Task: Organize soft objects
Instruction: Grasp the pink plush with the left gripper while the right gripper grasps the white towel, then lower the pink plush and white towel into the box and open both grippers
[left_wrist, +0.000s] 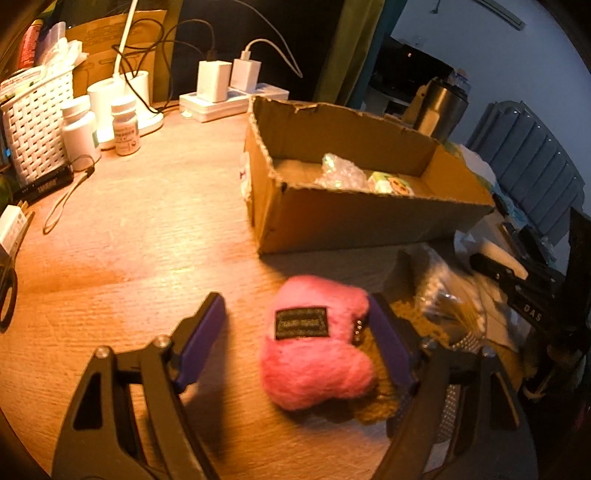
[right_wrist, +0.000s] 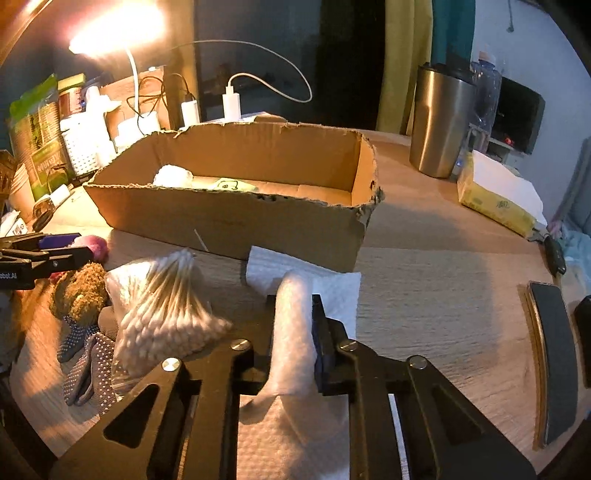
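L gripper (left_wrist: 295, 334) low over the desk (left_wrist: 129, 258), fingers wide apart w/ a pink plush (left_wrist: 314, 354) lying between them; the plush sits against the R-side pad, clear gap to the L-side pad, so not clamped. Plush has a dark sewn label on top and rests on the desk, partly over a brown fuzzy toy (left_wrist: 373, 406). Beyond it, an open cardboard box (left_wrist: 354, 225) w/ torn rim; inside, a bubble-wrap wad (left_wrist: 338, 173) and a small green-print pack (left_wrist: 391, 182). R gripper (right_wrist: 295, 332) has its fingers closed on a raised fold of white paper towel (right_wrist: 295, 325); the rest of the towel lies flat on the desk just in front of the box. Left of it in the R view: a bag of cotton swabs (right_wrist: 166, 306), dotted grey gloves (right_wrist: 85, 362) under/beside it, and the brown toy near the L gripper. Steel tumbler (right_wrist: 439, 122) and yellow tissue pack (right_wrist: 495, 195) stand well off to the right; lamp (right_wrist: 114, 29) lit at back left.
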